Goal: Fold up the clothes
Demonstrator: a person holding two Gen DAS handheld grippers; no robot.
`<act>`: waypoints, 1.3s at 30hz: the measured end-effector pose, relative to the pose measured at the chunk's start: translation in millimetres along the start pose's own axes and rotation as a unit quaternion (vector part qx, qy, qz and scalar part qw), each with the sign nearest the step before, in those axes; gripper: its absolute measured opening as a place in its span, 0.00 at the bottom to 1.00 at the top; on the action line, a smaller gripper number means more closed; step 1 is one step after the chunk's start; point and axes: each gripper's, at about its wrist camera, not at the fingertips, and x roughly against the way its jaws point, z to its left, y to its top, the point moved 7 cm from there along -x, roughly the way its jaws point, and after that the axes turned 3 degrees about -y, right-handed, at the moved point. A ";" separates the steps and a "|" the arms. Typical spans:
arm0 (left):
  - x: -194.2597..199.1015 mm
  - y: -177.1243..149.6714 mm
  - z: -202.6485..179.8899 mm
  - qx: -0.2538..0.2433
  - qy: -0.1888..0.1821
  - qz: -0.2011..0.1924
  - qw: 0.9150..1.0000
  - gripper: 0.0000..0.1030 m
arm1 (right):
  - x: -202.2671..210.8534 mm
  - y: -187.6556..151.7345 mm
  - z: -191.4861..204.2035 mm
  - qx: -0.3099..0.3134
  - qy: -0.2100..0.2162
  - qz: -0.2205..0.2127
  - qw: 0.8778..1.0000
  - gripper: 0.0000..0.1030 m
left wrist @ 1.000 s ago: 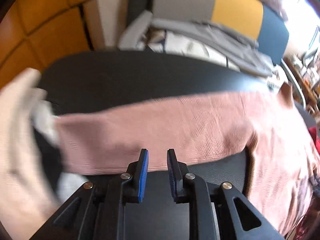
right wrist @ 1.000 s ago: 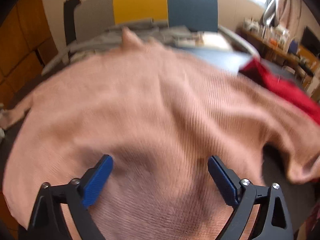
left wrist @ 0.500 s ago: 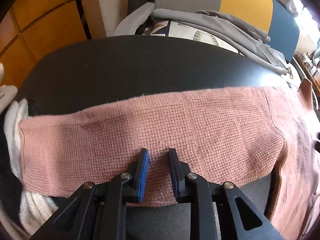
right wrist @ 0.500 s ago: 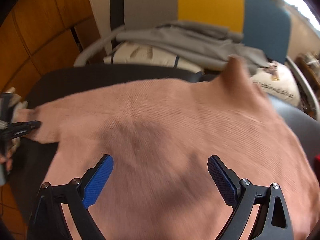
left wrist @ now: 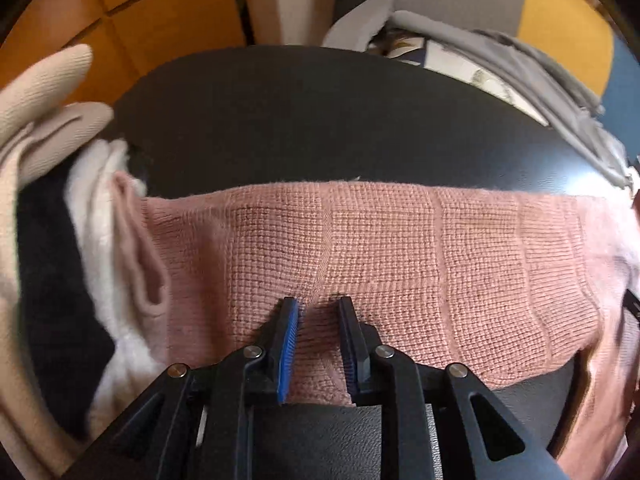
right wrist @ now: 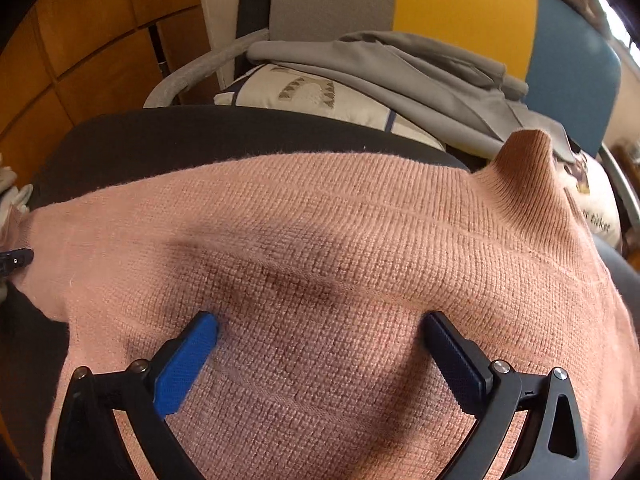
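Pink sweater (right wrist: 340, 248) lay spread on the black table (left wrist: 320, 120), sleeve running toward 9 o'clock. My left tongs (left wrist: 316, 320) pinched the sleeve's near edge; right tongs (right wrist: 320, 332) stood wide over the body. Risk: loose knit stretching or slipping under pull

The setting looks like a lived-in home room. A chair with a grey, yellow and blue back (right wrist: 460, 4) holds a patterned cushion (right wrist: 320, 96) and a draped grey garment (right wrist: 400, 68), beside warm wooden wall panels (right wrist: 80, 52). More clothes (left wrist: 48, 208) lie heaped at the edge of the dark worktop (left wrist: 320, 120).
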 end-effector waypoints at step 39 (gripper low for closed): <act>100.3 -232.2 -147.0 -0.183 -0.142 -0.040 0.972 0.22 | 232.3 -345.3 -184.3 -0.216 -0.036 0.043 0.975 0.21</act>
